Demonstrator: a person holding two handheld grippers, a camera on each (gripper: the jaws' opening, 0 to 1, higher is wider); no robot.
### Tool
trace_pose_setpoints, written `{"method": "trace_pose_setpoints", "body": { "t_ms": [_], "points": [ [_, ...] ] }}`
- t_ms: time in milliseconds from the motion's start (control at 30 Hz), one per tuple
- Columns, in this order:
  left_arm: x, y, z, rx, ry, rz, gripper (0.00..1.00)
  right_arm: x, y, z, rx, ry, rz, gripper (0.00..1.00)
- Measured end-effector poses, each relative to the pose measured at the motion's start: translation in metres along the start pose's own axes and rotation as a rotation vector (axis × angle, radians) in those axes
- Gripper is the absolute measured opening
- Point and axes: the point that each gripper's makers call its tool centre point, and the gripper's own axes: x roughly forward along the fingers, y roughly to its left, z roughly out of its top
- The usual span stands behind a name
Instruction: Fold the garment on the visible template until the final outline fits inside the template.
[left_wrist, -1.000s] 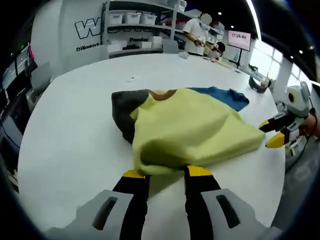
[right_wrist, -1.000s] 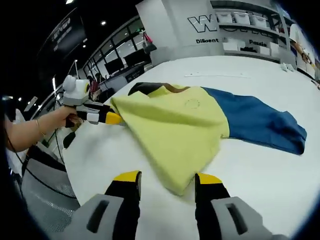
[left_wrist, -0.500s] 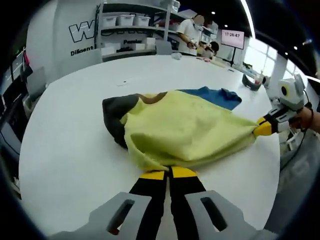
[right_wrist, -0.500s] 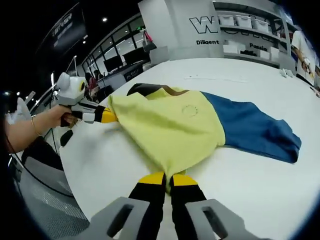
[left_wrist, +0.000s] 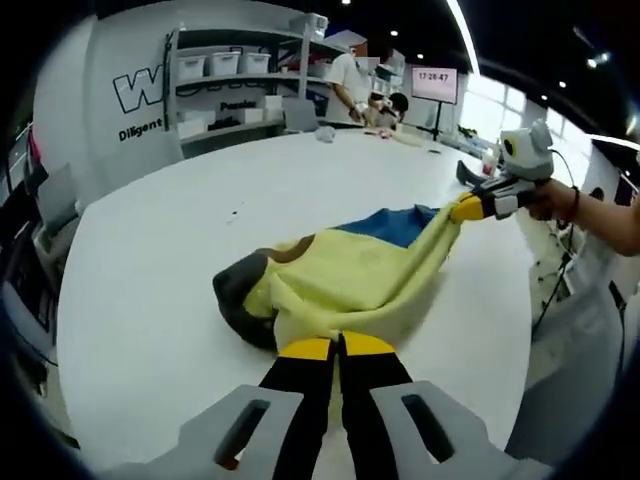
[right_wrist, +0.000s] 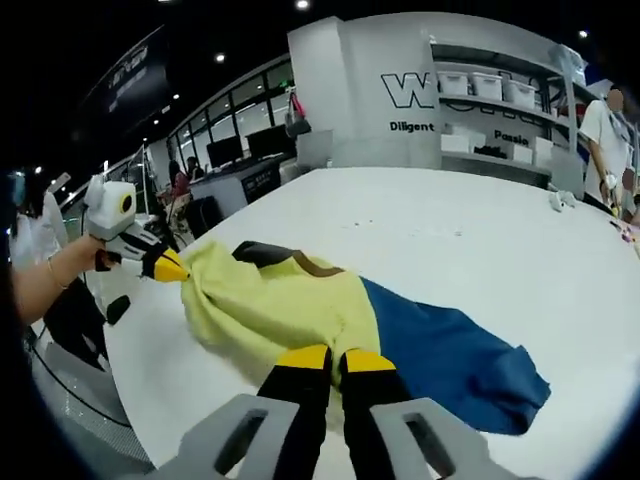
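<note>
A garment (left_wrist: 350, 280) with a yellow body, a blue part and a dark sleeve hangs partly lifted over a white round table (left_wrist: 150, 250). My left gripper (left_wrist: 335, 348) is shut on its yellow hem, and in the right gripper view this gripper (right_wrist: 170, 267) holds the cloth's left corner. My right gripper (right_wrist: 330, 358) is shut on the yellow edge next to the blue part (right_wrist: 450, 350). In the left gripper view it (left_wrist: 467, 207) pulls that corner up to the right. The dark sleeve (left_wrist: 238, 300) lies on the table. I see no template outline.
Shelves with white bins (left_wrist: 230, 70) stand behind the table, where people (left_wrist: 355, 85) are working. A screen (left_wrist: 435, 82) glows at the back right. Desks with monitors (right_wrist: 230, 155) stand beyond the table's left side. A person's hand and arm (left_wrist: 600, 215) hold the right gripper.
Both grippers, open one second ago, closed on the yellow cloth and have since lifted it off the table. The yellow part now hangs stretched between them, bunched over the dark sleeve.
</note>
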Motion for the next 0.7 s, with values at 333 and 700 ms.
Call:
{"method": "trace_pose_setpoints", "body": {
  "t_ms": [333, 700],
  "points": [
    [0.036, 0.043, -0.007, -0.036, 0.051, 0.131, 0.05, 0.061, -0.043, 0.006, 0.005, 0.066, -0.071, 0.0],
    [0.064, 0.073, -0.027, -0.108, 0.105, 0.252, 0.06, 0.1, -0.068, -0.024, -0.042, 0.169, -0.143, 0.0]
  ]
}}
